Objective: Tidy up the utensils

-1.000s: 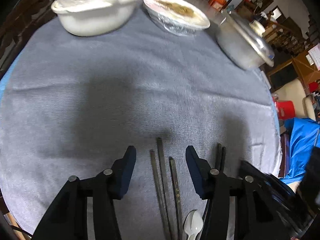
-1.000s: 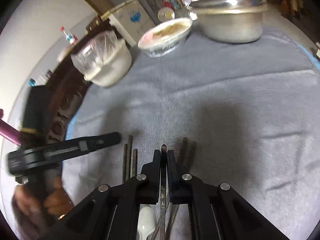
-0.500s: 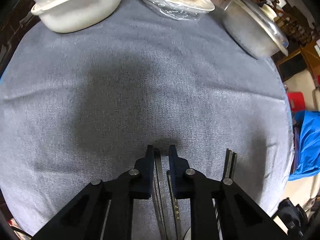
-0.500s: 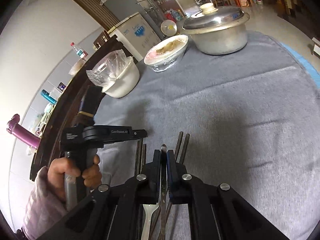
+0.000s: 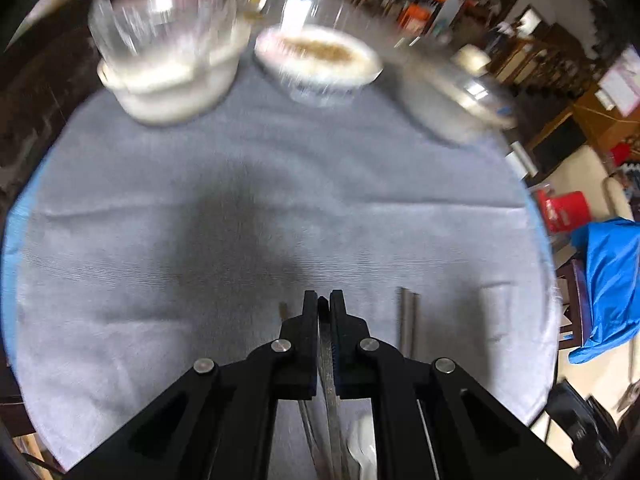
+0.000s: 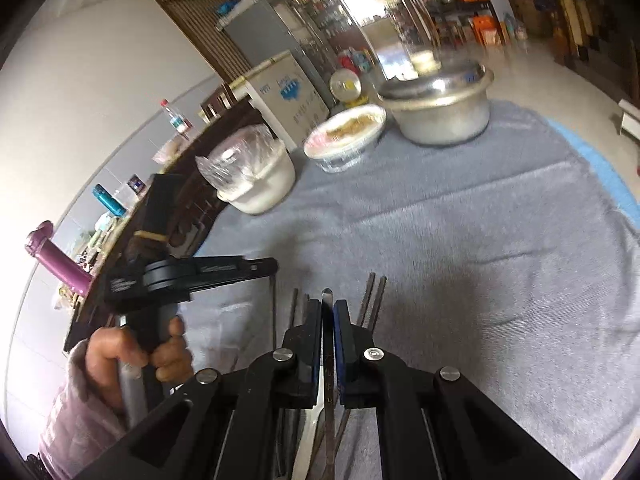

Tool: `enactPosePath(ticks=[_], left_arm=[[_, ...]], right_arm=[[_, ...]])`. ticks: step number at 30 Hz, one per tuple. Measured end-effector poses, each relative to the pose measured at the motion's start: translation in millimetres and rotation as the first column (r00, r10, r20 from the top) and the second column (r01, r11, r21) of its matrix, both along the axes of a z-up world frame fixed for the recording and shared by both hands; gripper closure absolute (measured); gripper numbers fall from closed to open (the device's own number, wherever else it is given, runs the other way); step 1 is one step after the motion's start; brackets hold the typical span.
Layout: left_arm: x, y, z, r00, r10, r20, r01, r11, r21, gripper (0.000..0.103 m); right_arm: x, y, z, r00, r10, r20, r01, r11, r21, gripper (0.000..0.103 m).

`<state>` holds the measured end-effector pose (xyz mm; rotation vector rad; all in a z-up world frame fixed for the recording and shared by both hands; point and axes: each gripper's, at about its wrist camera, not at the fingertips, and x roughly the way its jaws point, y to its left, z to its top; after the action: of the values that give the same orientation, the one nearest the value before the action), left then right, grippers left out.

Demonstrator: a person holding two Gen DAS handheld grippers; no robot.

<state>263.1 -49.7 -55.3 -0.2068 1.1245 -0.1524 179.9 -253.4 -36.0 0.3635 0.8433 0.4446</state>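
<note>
My left gripper [image 5: 320, 301] is closing tight on a dark metal chopstick [image 5: 328, 364], the pads pressing on it just above the grey cloth [image 5: 160, 248]. A single chopstick [image 5: 283, 310] lies left of it, a pair [image 5: 408, 320] to the right, and a white spoon [image 5: 360, 440] is half hidden under the fingers. My right gripper [image 6: 328, 306] is shut on another metal chopstick [image 6: 327, 293], raised over the cloth. In the right wrist view the left gripper [image 6: 272, 266] sits to the left with its thin chopstick [image 6: 274, 308] hanging down. A pair of chopsticks [image 6: 372, 300] lies beyond.
At the far side of the round table stand a white bowl covered in plastic [image 5: 172, 80], a wrapped dish of food [image 5: 320, 60] and a lidded metal pot [image 5: 456, 108]. A person's hand [image 6: 160, 356] grips the left tool. Blue fabric [image 5: 608, 280] hangs off the table's right.
My left gripper went from open around the chopsticks to shut on one and lifted it. My right gripper rose and pulled back with its chopstick still held.
</note>
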Motion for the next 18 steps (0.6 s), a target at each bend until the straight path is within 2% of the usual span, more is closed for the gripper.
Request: enactPosePath(ticks=[4, 8, 18], left_arm=[[-55.0, -4.1, 51.7, 0.986, -0.018, 0.164, 0.018, 1.000, 0.005, 0.098], [-106.6, -5.5, 86.6, 0.953, -0.019, 0.304, 0.015, 1.000, 0.013, 0.098], [-198.0, -1.9, 133.1, 0.867, 0.017, 0.498, -0.022, 1.000, 0.005, 0.098]], right_arm=[[-35.2, -5.1, 19.4, 0.996, -0.020, 0.091, 0.019, 1.000, 0.012, 0.096], [-69.8, -10.9, 36.5, 0.985, -0.036, 0.166, 0.031, 0.999, 0.034, 0.096], [-143.3, -0.9, 68.6, 0.943, -0.069, 0.325, 0.087, 0.995, -0.040, 0.096]])
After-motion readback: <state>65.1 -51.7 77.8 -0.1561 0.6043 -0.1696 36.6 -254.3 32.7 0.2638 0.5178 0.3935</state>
